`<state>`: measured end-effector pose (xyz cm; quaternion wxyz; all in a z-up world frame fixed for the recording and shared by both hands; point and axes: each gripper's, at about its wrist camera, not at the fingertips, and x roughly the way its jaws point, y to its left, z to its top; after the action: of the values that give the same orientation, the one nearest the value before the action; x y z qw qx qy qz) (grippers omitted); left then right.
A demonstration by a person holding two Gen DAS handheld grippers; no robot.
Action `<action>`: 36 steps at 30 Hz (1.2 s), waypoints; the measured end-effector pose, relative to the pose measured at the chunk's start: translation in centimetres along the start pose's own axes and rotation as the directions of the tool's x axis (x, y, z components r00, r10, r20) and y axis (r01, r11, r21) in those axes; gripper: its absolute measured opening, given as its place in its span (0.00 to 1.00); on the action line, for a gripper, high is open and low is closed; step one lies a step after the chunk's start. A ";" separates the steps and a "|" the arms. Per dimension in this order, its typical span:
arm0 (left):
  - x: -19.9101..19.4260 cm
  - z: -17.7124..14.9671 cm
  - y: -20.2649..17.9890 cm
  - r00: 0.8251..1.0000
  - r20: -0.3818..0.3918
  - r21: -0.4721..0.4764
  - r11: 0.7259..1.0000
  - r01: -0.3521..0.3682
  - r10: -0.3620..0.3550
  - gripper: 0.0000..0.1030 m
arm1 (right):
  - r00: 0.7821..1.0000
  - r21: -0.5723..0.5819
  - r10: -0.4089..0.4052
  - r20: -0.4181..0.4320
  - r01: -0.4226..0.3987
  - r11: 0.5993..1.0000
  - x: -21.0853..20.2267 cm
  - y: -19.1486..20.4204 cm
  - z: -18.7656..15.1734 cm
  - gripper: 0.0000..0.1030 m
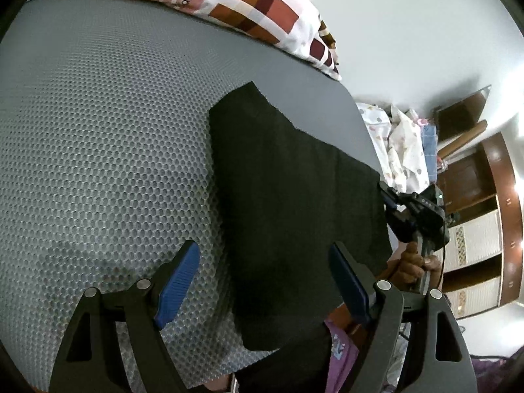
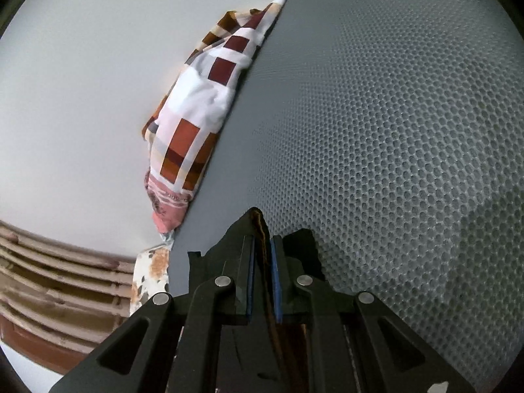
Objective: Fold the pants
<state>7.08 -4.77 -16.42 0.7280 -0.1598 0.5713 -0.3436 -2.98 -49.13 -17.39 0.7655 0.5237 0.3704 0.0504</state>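
Black pants lie spread on a grey honeycomb mat, hanging off its near edge. My left gripper hovers over their near part, jaws wide open, nothing pressed between the blue pads. My right gripper, held by a hand, pinches the pants' right edge. In the right wrist view, the right gripper is shut on a bunched fold of the black pants, raised a little above the mat.
A patchwork pillow lies along the mat's far edge by a white wall. Beyond the mat's right side lie a heap of pale printed cloth and a wooden cabinet. Brown slats show at lower left.
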 end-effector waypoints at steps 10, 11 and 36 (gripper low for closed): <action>1.6 -0.1 -2.0 1.000 -0.020 0.085 0.996 -0.022 0.024 0.78 | 0.999 -0.070 0.014 0.038 -0.011 0.997 -6.0 1.3 -4.7 0.26; 1.9 -0.2 -2.1 0.999 -0.027 0.091 0.996 -0.024 0.027 0.78 | 1.000 -0.097 0.004 0.019 -0.002 0.995 -6.3 1.7 -5.7 0.29; 1.9 -1.4 -1.5 0.998 -0.042 0.093 0.995 -0.048 0.052 0.78 | 0.996 0.054 -0.029 -0.086 0.034 0.998 -6.4 -1.7 -12.7 0.11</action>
<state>5.50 -6.93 -17.32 0.7302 -0.1042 0.5745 -0.3548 -16.06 -43.16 -17.80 0.7349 0.5362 0.4122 0.0504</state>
